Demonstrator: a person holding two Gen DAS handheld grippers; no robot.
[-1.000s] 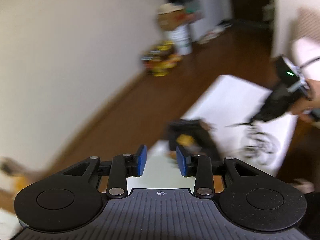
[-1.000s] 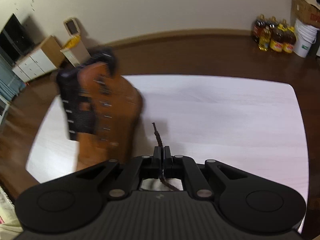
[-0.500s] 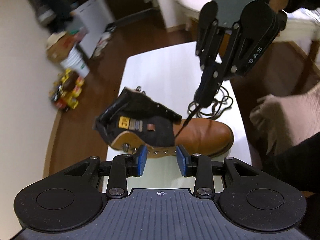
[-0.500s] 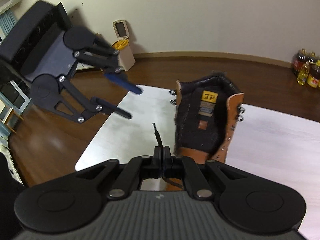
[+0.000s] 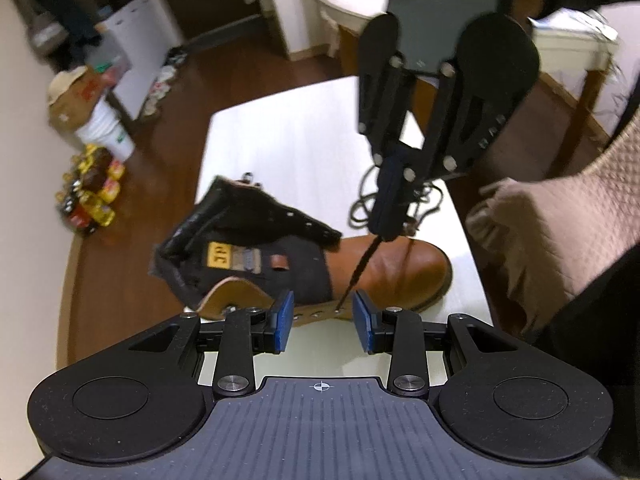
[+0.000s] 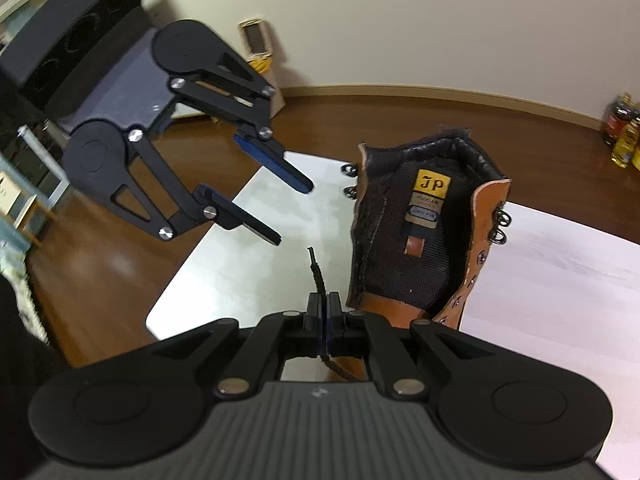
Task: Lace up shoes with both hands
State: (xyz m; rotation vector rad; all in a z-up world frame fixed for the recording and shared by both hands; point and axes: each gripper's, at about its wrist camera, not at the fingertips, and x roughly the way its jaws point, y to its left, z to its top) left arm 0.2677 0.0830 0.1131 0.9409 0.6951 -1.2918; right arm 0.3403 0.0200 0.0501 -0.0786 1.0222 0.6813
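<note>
A brown leather boot (image 5: 384,276) with a black tongue lies on its side on the white table (image 5: 280,148). My right gripper (image 5: 386,232) hangs over it, shut on the dark lace (image 5: 360,268). The lace tip slants down to the near eyelet row. My left gripper (image 5: 323,320) is open just in front of that row, with the tip close to its right pad. In the right wrist view the boot (image 6: 420,240) gapes at the right. My right gripper (image 6: 323,308) pinches the lace (image 6: 316,268), and the open left gripper (image 6: 290,214) hovers at the upper left.
The rest of the lace lies coiled (image 5: 424,200) on the table behind the toe. A beige quilted cushion (image 5: 560,220) lies beyond the table's right edge. Oil bottles (image 5: 90,196) and a white bucket (image 5: 106,134) stand on the wooden floor.
The left gripper swung from facing the room to facing the boot and sank close to the eyelet row. The right gripper carried the lace tip across to the boot's near flap.
</note>
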